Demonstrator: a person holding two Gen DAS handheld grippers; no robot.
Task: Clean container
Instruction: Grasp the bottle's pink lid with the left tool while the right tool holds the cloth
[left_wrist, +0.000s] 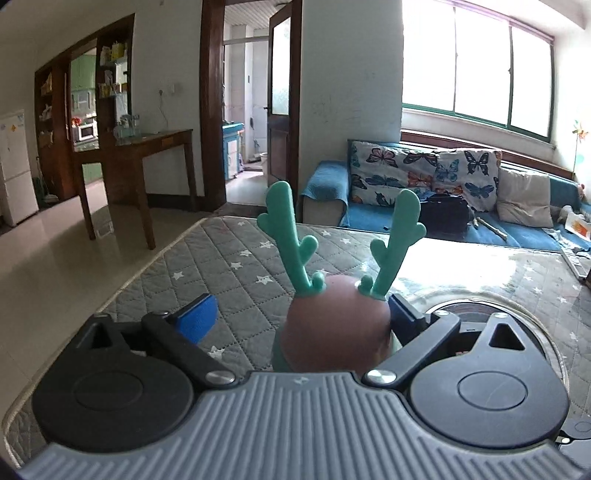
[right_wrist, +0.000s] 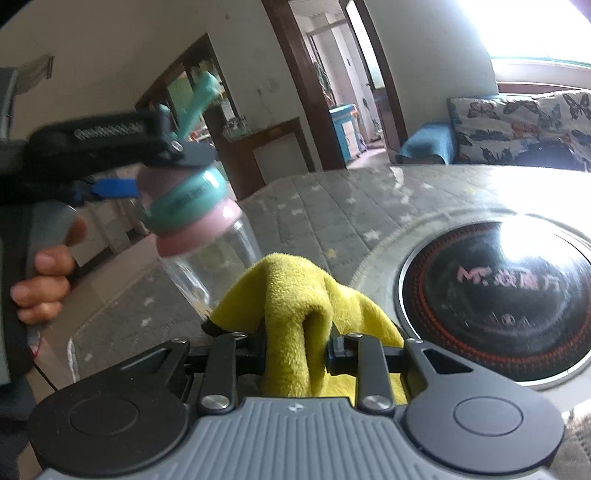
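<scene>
While the left tongs (right_wrist: 155, 173) clench the bottle (right_wrist: 199, 229) by its cap, the right tongs (right_wrist: 295, 354), clamping the yellow cloth (right_wrist: 295, 295), should wipe the clear wall below that cap firmly.

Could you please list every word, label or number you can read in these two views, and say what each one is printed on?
"M" followed by blurred pink characters: on the round black cooktop set in the table; the rest cannot be read.
A fainter line of characters lower on the same glass: too blurred to read.
Embossed lettering on the teal band of the bottle's lid: too blurred to read.
Left wrist view: no readable text.
</scene>
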